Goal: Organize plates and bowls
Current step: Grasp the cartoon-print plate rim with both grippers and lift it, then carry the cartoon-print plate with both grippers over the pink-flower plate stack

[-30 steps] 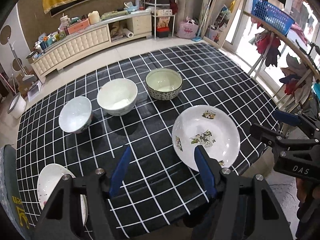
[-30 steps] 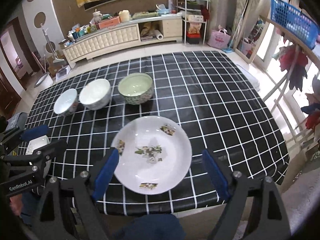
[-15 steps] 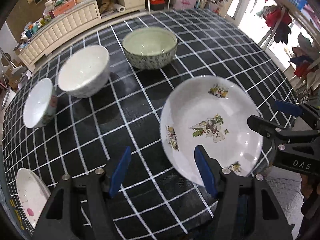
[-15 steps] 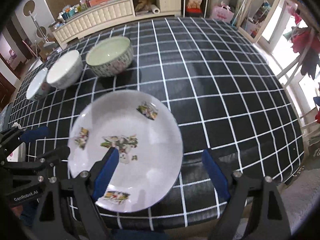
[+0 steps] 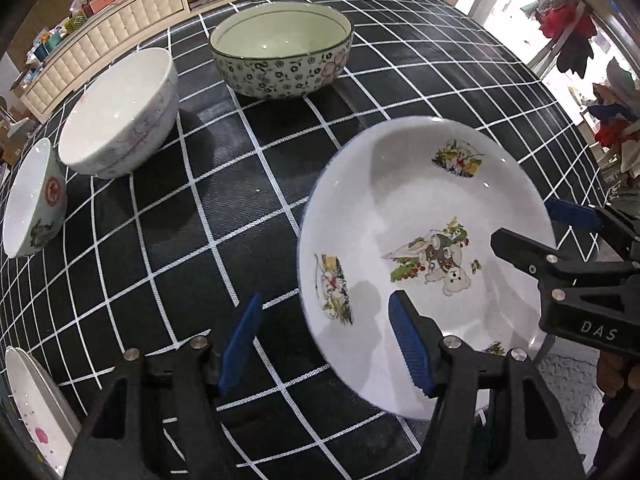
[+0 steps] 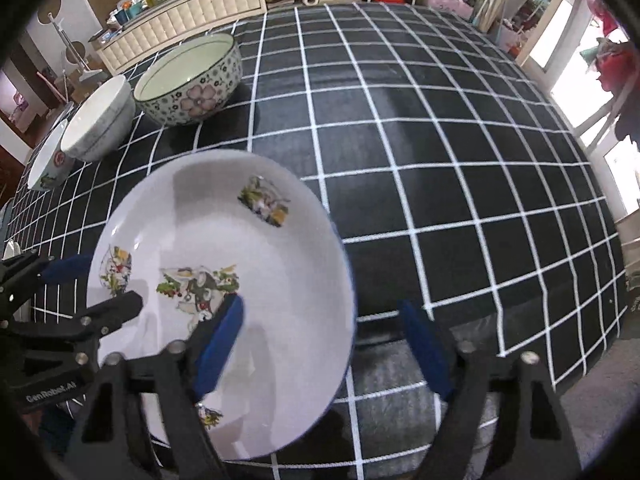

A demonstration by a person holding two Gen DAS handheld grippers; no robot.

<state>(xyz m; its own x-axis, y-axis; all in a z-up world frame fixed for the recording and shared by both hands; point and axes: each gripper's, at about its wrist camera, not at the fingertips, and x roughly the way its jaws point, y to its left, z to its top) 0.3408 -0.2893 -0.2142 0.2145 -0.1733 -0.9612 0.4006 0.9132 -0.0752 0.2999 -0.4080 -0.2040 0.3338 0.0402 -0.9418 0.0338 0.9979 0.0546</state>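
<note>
A white plate with cartoon pictures (image 5: 424, 240) (image 6: 240, 280) lies near the table's front edge. My left gripper (image 5: 324, 344) is open and straddles the plate's left rim, one finger over the plate and one over the cloth. My right gripper (image 6: 324, 340) is open and straddles the plate's right rim in the same way. A floral bowl (image 5: 280, 48) (image 6: 192, 80), a white bowl (image 5: 120, 108) (image 6: 100, 120) and a small bowl (image 5: 34, 200) (image 6: 50, 160) stand in a row at the back left. Another white plate (image 5: 32, 412) lies at the front left.
The table has a black cloth with a white grid (image 6: 440, 140). Its front edge (image 6: 400, 400) is right under the grippers. A cream sideboard (image 6: 192, 12) with clutter stands behind the table. Clothes hang on a rack (image 5: 572, 32) at the right.
Both grippers have moved forward and down to the pictured plate. It now fills much more of both views, and each gripper has one finger over its rim.
</note>
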